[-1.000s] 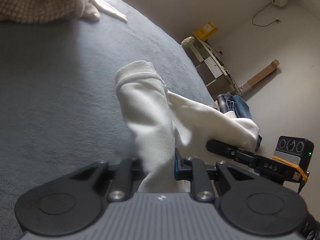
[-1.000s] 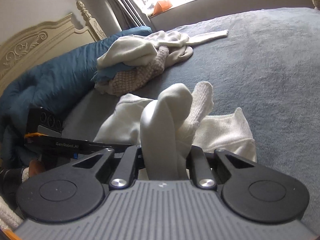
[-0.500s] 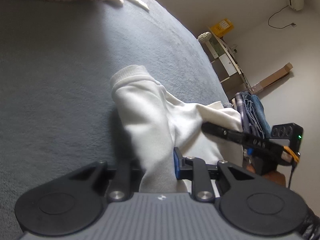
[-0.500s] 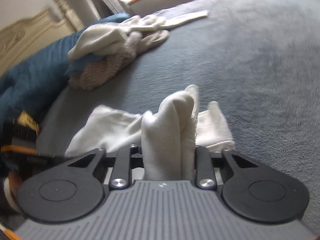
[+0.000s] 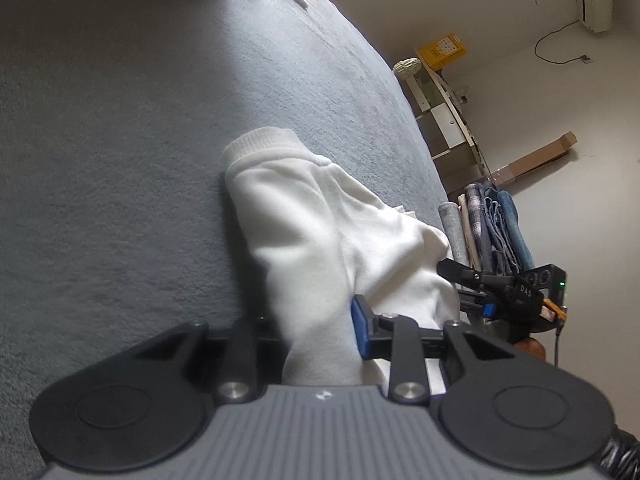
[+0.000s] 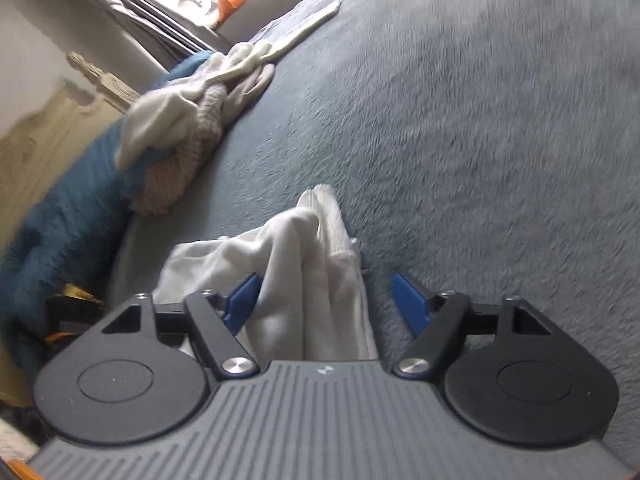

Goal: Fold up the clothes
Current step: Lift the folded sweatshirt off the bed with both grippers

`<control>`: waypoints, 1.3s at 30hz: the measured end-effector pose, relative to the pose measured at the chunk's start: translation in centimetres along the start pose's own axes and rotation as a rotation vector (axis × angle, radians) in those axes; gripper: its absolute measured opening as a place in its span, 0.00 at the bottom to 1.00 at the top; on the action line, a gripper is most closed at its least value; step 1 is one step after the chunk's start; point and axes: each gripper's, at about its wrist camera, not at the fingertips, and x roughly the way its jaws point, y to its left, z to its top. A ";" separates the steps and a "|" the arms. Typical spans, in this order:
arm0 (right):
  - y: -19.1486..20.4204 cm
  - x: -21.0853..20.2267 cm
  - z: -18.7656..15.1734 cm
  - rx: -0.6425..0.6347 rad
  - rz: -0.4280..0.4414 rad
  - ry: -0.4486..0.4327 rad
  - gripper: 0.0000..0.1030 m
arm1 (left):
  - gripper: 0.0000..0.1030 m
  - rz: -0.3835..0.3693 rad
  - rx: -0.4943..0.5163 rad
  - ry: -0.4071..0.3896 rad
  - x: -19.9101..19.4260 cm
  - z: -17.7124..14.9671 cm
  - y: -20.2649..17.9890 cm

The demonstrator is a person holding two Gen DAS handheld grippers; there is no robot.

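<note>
A white fleece garment [image 5: 320,232] with ribbed cuffs lies bunched on the grey-blue bed [image 5: 120,140], one ribbed end lying farthest out on the cover. More unfolded clothes [image 6: 192,120] sit heaped farther up the bed.

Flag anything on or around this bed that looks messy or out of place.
An unfolded heap of clothes lies jumbled at the head of the grey bed, one pale strip trailing out across the cover. Nothing looks spilled or damaged.

Soft matt white fleece garment [image 5: 320,240] with ribbed cuff lies on a rough, napped grey-blue blanket [image 6: 480,140].
</note>
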 end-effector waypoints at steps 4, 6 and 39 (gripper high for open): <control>-0.4 2.3 0.7 0.005 0.124 0.046 0.80 | 0.29 -0.004 0.001 0.000 0.1 0.0 0.1; -0.6 3.7 1.5 0.023 0.182 0.055 0.80 | 0.29 -0.006 0.000 0.000 0.1 0.0 0.2; 8.3 3.8 -0.5 -0.318 0.023 0.135 0.21 | 0.21 0.060 0.008 -0.073 -0.3 -0.7 -2.1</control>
